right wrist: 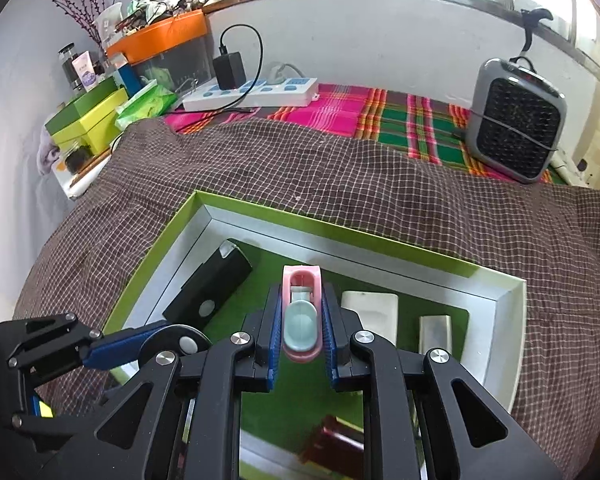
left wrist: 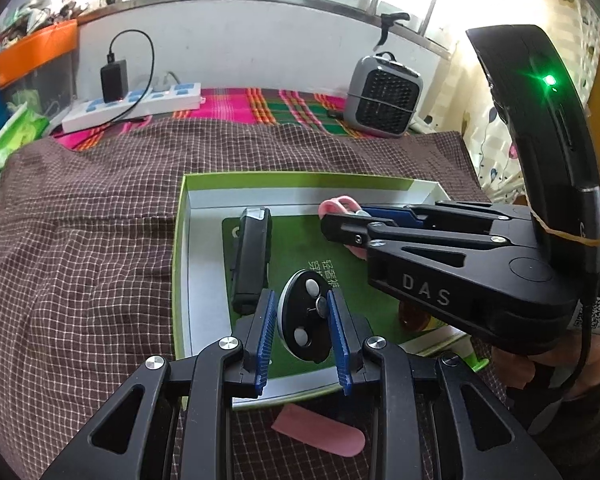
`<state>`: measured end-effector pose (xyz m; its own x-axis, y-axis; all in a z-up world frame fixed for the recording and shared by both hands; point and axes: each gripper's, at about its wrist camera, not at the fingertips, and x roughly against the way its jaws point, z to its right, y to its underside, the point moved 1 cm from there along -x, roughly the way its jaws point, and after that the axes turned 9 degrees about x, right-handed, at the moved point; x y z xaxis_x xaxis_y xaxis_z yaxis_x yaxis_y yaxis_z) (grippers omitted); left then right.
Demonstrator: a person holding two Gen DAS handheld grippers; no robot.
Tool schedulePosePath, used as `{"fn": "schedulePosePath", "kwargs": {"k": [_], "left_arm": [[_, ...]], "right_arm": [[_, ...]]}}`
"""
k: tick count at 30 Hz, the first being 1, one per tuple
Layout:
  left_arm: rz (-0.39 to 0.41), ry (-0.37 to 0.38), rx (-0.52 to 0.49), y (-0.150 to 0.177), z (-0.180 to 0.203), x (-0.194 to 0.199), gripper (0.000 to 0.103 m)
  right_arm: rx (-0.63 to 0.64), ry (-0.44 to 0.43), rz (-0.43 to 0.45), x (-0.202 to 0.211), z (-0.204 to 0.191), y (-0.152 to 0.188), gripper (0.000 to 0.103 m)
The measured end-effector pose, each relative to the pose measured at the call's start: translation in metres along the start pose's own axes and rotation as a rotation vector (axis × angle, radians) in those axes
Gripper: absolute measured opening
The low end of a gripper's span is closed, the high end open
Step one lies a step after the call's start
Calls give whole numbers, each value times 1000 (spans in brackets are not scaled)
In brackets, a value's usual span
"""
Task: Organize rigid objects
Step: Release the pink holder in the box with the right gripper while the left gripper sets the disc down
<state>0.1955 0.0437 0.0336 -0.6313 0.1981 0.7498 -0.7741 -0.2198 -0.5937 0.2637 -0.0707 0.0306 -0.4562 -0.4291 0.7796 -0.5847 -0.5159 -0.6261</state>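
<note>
A green-rimmed open box [left wrist: 180, 240] lies on the checked brown cloth; it also shows in the right wrist view [right wrist: 204, 208]. My left gripper [left wrist: 302, 332] is shut on a round black disc with white and metal studs [left wrist: 300, 320], held on edge over the box's green floor. My right gripper [right wrist: 302, 336] is shut on a pink case with a pale blue-green oval part [right wrist: 300, 316], held over the box. The right gripper also shows in the left wrist view [left wrist: 340, 224]. A black rectangular device [left wrist: 252, 256] lies inside the box at its left.
Inside the box lie two white blocks [right wrist: 370, 314] [right wrist: 434, 332] and a dark red object [right wrist: 332, 444]. A flat pink piece [left wrist: 320, 432] lies on the cloth outside the near rim. A grey fan heater [right wrist: 516, 120] and a white power strip [right wrist: 252, 92] stand at the back.
</note>
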Motion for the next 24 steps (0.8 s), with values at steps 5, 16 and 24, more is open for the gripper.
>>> {"fn": "schedulePosePath", "kwargs": {"k": [5,16,24], "left_arm": [[-12,-3,-2,-1,-1,-7,25],[-10,-13,-1,-2,-2,-11,25],[-10,-27,-3,-2,-3,-14,25]], "right_arm": [[0,-9,-11,-9,1,-2,19],[11,-16,-34,-20,0,-3,19],[10,-13,-34,-21,0,-3,19]]}}
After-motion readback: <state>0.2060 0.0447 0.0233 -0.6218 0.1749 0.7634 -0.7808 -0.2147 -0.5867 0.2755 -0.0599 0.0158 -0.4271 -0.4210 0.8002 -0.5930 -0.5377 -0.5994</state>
